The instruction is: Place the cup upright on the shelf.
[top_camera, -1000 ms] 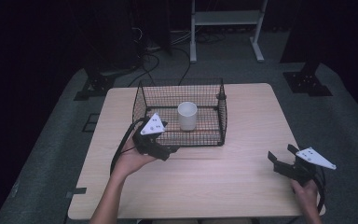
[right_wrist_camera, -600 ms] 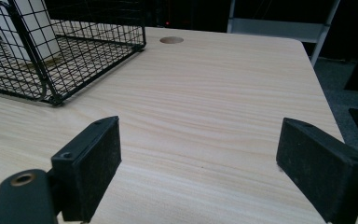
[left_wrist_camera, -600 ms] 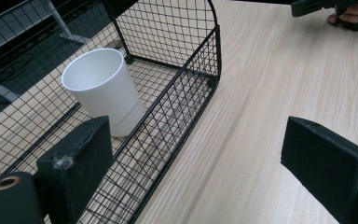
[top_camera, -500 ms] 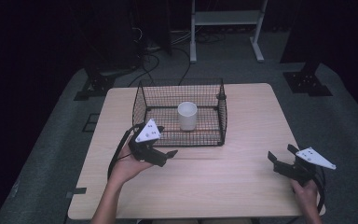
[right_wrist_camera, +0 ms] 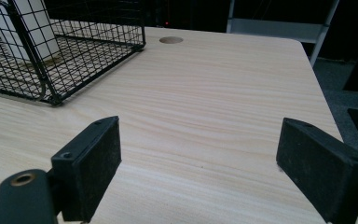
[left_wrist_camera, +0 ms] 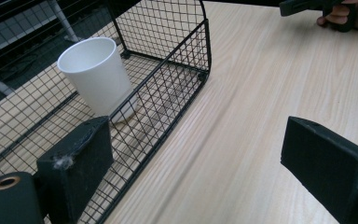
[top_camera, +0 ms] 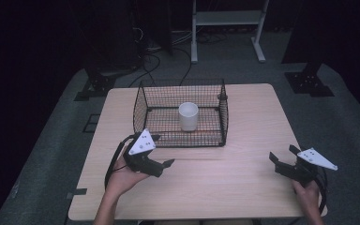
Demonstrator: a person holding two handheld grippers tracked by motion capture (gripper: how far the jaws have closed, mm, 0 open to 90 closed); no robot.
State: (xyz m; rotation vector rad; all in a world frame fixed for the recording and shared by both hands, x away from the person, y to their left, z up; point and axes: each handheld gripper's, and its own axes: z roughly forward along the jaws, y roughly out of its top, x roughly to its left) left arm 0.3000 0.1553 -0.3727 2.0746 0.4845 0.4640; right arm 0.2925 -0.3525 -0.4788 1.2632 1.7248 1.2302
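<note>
from the high view, the white cup (top_camera: 188, 116) stood upright inside the wire basket (top_camera: 222, 119) at the middle of the table (top_camera: 243, 183), and the left gripper (top_camera: 165, 164) hung just outside the basket's near wall, toward its left corner — far nearer to the cup than the right gripper (top_camera: 282, 155), which sat well apart at the table's right edge. along the left gripper view, the jaws stood wide with nothing between them, and the cup (left_wrist_camera: 97, 74) lay ahead and to the left behind the mesh (left_wrist_camera: 168, 88), its long axis vertical, mouth up. along the right gripper view, the jaws were likewise wide and empty over bare wood, the basket (right_wrist_camera: 51, 51) far off at upper left — so the reach looked to be the left hand's, over the wall.
</note>
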